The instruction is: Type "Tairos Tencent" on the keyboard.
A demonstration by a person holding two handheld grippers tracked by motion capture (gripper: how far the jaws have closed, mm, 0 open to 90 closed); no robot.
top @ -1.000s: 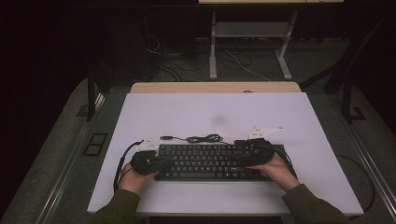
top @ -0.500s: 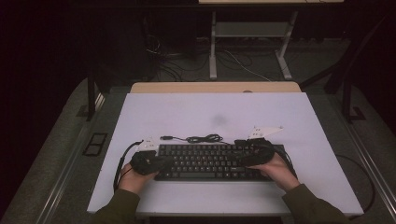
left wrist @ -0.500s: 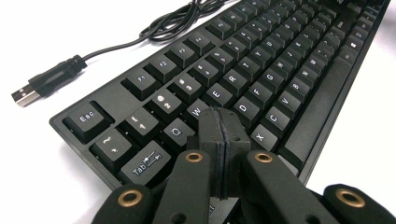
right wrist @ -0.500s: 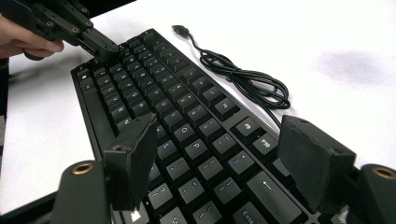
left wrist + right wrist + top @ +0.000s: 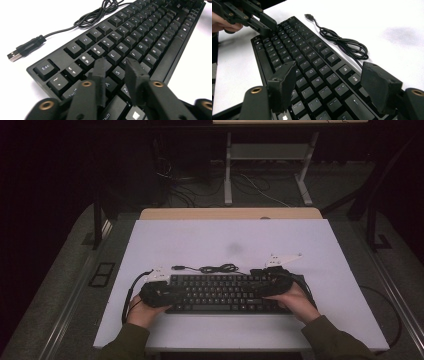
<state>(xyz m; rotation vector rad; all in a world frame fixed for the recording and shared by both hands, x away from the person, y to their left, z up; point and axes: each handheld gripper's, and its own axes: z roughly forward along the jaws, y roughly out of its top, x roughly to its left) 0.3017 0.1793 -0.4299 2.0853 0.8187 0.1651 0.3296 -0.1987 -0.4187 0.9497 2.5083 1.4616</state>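
Both grippers hover over the keyboard [image 5: 222, 292], left gripper [image 5: 116, 68] just opening slightly, right gripper [image 5: 332, 85] spread wide (neither clamping anything), apparently poised to press keys.

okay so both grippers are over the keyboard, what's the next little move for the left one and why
Probably lower the left gripper onto one key. Its jaws have just been opening, with nothing between them, and hover above the keyboard near the A and Z keys. The right gripper hangs open over the other end.
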